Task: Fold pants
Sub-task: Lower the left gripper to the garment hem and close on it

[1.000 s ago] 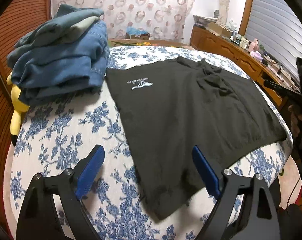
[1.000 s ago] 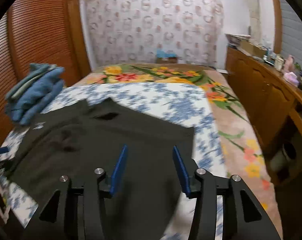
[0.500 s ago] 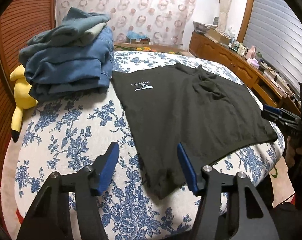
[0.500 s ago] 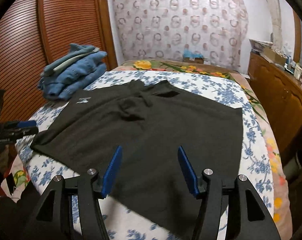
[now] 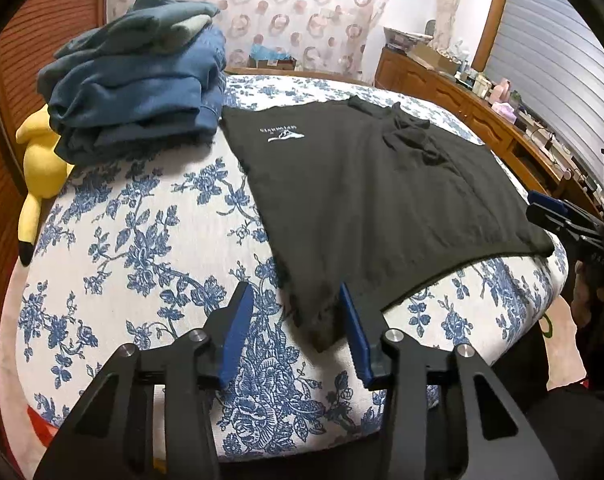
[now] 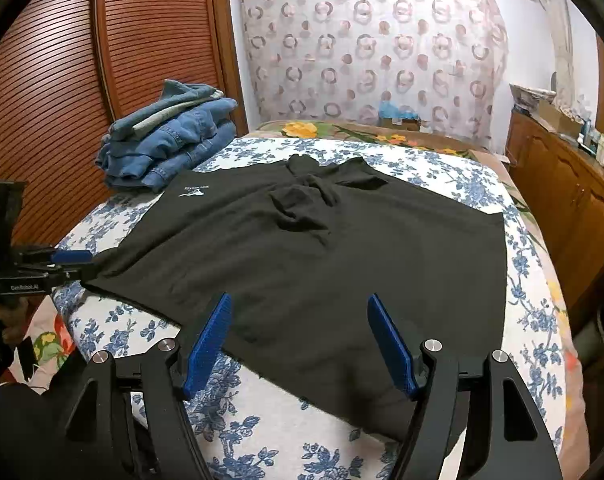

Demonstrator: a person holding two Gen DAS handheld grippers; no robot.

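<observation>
Ahead of both your hand-held grippers the bed (image 5: 113, 240), under its blue-flowered cover, carries everything, and the black pants (image 5: 366, 200) lie spread flat across its middle, a small white logo near the far left edge as your left camera sees it. Your left hand-held gripper (image 5: 293, 320) points down at the nearest corner of the pants: its blue pads stand either side of that corner with a gap on each side, pressing nothing, and the jaws are closing. Your right hand-held gripper (image 6: 302, 340) hangs over the near hem at the other end; its jaws are opening, the cloth lies beneath and between them, and they hold nothing. Past the left gripper's left finger the cover is bare up to the stack of folded blue jeans (image 5: 137, 76), which touches the far corner of the pants; a yellow plush toy (image 5: 37, 168) sits at the bed's edge beside the stack. To the right of your right gripper a strip of bare cover runs along the side edge of the pants, then the bed drops off toward a wooden cabinet (image 6: 574, 200). Compared with a second ago, the left jaws are much narrower and sit closer to the corner, while the right jaws are wider and that camera now sees the pants from farther back, with the whole garment in view.
</observation>
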